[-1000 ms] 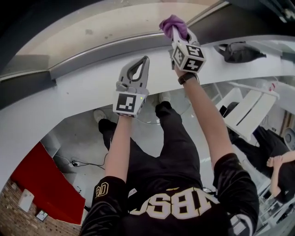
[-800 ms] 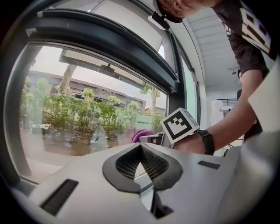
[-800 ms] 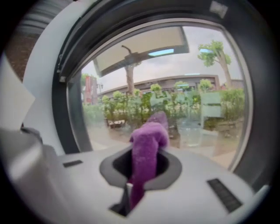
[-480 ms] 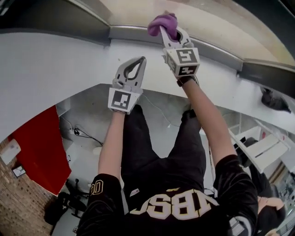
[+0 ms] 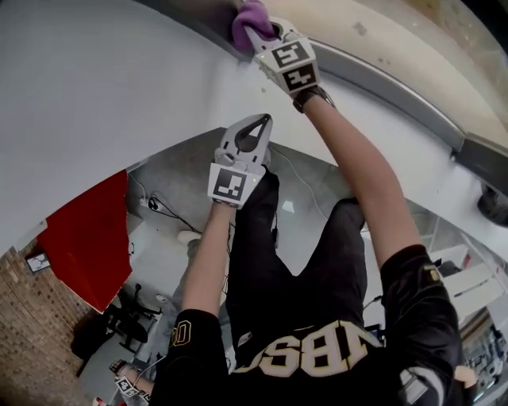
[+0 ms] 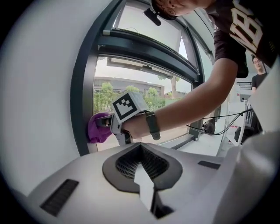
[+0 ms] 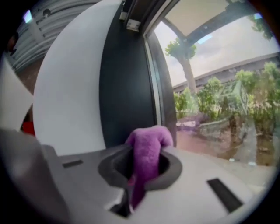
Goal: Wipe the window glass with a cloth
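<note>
1. The person in the black jersey (image 5: 317,357) is standing close to the wall and stretching both arms up toward the window. A red panel (image 5: 83,238) and a patch of brick wall (image 5: 32,341) are showing low on the person's left.
2. The left gripper (image 5: 264,119) is hanging in the air in front of the white wall (image 5: 95,103), nearer the body than the other gripper. Its 2 jaws are sitting tip to tip with nothing between them.
3. The right gripper (image 5: 262,33) is reaching farther out, with a dark watch (image 5: 311,97) showing on the wrist behind it. Its 2 jaws are pinching a purple cloth (image 5: 250,14). The gap is narrow and packed with fabric, and a bunched end is sticking out past the tips.
4. The cloth is sitting at the left edge of the window, against the dark upright of the frame (image 7: 124,87), just beside where the pane begins. In the left gripper view it is looking pressed onto that upright. I cannot tell whether it is also touching the pane.
5. The window glass (image 7: 227,48) is stretching away to the right of the cloth.
6. Beyond the glass, green shrubs (image 7: 205,98) are lining the ground, a tree (image 7: 186,61) is rising above them, and a long low building (image 7: 232,72) is running behind.
</note>
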